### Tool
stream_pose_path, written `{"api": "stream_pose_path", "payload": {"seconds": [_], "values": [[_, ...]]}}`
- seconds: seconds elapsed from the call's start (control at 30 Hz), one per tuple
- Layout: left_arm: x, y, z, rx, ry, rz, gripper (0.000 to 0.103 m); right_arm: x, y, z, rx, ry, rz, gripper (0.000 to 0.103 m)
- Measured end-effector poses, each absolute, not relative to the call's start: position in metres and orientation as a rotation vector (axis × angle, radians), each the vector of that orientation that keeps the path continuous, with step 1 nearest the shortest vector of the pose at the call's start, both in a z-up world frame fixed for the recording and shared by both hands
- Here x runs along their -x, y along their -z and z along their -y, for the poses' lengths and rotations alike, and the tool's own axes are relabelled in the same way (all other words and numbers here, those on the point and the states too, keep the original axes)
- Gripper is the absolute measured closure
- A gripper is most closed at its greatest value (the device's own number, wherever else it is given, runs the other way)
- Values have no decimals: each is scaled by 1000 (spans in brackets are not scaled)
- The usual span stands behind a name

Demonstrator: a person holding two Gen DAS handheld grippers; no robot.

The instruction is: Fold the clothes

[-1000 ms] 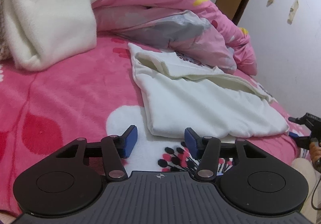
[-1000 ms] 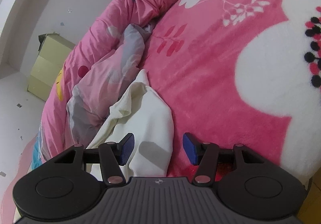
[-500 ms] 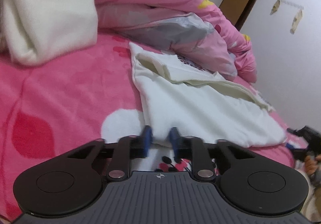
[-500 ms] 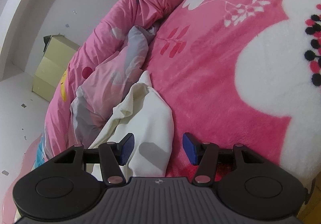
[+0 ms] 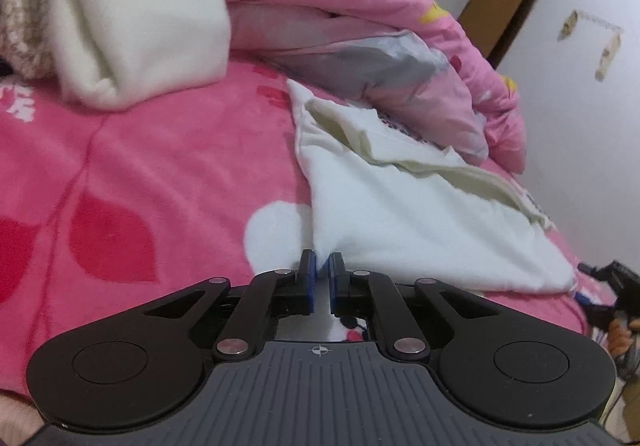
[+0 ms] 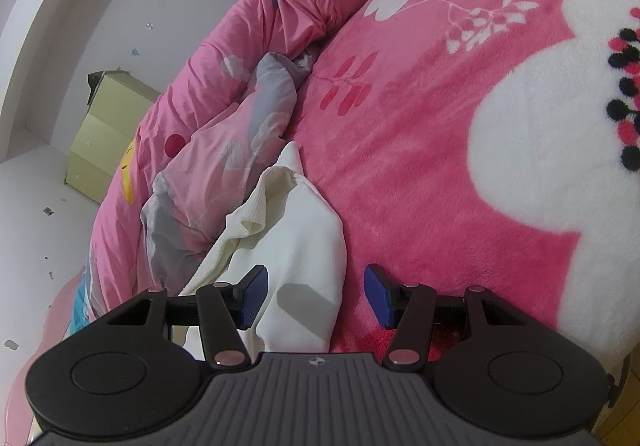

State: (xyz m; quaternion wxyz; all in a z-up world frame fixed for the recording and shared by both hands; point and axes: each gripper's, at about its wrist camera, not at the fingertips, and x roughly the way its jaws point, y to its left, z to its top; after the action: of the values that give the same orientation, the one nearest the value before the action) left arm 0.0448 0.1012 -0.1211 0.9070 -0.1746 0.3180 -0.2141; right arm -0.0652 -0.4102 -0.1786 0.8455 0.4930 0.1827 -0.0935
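**Two low cameras, one bed, opposite corners**

Each camera rides behind its own gripper, looking forward and slightly down, close over the pink blanket (image 5: 160,174). The left wrist view faces the rumpled quilt (image 5: 360,46) and a far doorway (image 5: 504,10). The right wrist view looks along the bed toward a pale cabinet (image 6: 104,134). Both share the white garment (image 5: 420,222) (image 6: 296,246), seen from opposite corners.

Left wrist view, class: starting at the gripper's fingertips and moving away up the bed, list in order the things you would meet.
Left hand-held gripper, pinching the white garment's corner → white garment → pink and grey quilt → brown door.
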Motion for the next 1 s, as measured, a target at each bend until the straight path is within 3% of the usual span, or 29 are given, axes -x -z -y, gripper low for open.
{"api": "stream_pose_path", "payload": {"seconds": [0.27,0.63,1.0], "values": [[-38,123,-118,434,388,-669,98,66,180,411,-1045,193,-380,47],[-25,91,-91,307,422,-548,93,67,180,411,-1047,193,-378,47],[-38,94,-53,251,498,-589,75,66,180,410,-1046,194,-378,47]]}}
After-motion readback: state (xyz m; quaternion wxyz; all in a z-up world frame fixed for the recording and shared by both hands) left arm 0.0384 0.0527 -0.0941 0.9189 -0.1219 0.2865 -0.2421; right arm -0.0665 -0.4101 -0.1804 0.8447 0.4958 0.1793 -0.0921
